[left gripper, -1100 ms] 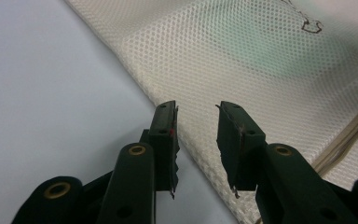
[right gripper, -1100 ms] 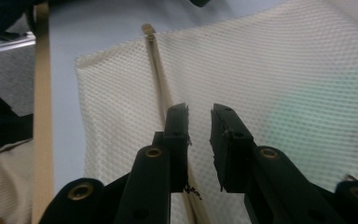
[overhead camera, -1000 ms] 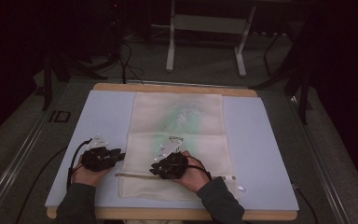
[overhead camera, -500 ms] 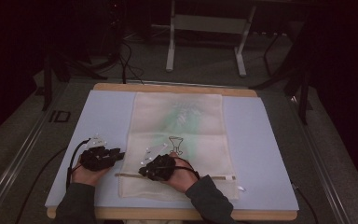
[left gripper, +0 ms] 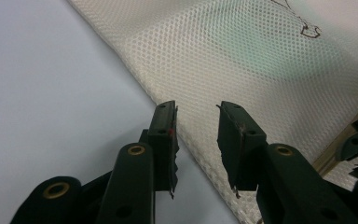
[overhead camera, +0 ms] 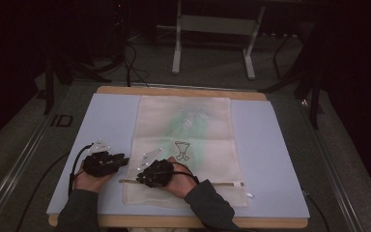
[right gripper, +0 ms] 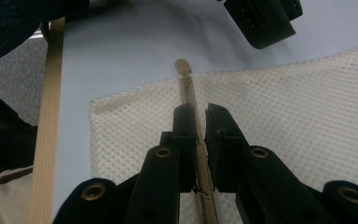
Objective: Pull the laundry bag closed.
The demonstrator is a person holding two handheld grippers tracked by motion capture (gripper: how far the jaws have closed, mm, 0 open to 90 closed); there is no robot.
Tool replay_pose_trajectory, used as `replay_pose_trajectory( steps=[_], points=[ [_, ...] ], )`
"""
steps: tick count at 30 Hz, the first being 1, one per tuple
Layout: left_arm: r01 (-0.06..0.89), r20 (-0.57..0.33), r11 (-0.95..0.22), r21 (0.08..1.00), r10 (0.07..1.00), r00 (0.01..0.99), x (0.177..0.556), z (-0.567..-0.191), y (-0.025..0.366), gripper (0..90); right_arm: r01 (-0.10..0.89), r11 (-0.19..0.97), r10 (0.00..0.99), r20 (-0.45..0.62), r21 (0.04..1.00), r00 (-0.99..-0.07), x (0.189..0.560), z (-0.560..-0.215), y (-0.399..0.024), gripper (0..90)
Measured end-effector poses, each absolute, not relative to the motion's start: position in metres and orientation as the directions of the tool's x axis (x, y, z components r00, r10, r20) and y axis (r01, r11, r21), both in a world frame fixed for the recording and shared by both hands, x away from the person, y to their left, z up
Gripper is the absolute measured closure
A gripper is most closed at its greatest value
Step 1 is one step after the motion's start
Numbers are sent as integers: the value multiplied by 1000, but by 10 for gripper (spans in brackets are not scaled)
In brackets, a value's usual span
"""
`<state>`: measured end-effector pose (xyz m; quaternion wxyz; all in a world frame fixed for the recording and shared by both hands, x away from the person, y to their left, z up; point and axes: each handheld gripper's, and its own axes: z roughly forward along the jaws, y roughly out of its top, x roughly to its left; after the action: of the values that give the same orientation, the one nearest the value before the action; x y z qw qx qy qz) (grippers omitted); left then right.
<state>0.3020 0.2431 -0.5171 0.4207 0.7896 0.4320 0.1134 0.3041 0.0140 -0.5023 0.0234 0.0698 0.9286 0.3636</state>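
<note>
The high view was dim, its surroundings nearly black; the gripper views were brighter, with near jaws blurred.

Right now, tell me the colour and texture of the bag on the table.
The mesh bag is cream-white with a fine honeycomb weave and a faint green tint showing through; the left gripper view shows it best.

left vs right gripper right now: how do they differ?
Left gripper has its jaws apart with nothing between them, over the mesh bag's edge; right gripper has its jaws nearly together astride the bag's zipper. Left sits beside the bag, right on it. Both are black, hand-held and low over the table.
</note>
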Motion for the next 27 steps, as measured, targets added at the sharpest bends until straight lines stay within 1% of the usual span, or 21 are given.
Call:
replay_pose_trajectory(
  steps=[9, 22, 27],
  points=[
    [589, -191, -269, 762, 776, 602, 302, -517, 245, 669, 109, 732, 135, 15, 672, -991, 306, -504, 31, 821],
    [599, -229, -227, 768, 777, 587, 303, -517, 250, 668, 103, 753, 122, 16, 649, -992, 308, -511, 54, 821],
    [600, -227, -229, 767, 777, 587, 303, -518, 251, 668, 104, 753, 121, 20, 649, -993, 309, -513, 62, 808]
  ],
)
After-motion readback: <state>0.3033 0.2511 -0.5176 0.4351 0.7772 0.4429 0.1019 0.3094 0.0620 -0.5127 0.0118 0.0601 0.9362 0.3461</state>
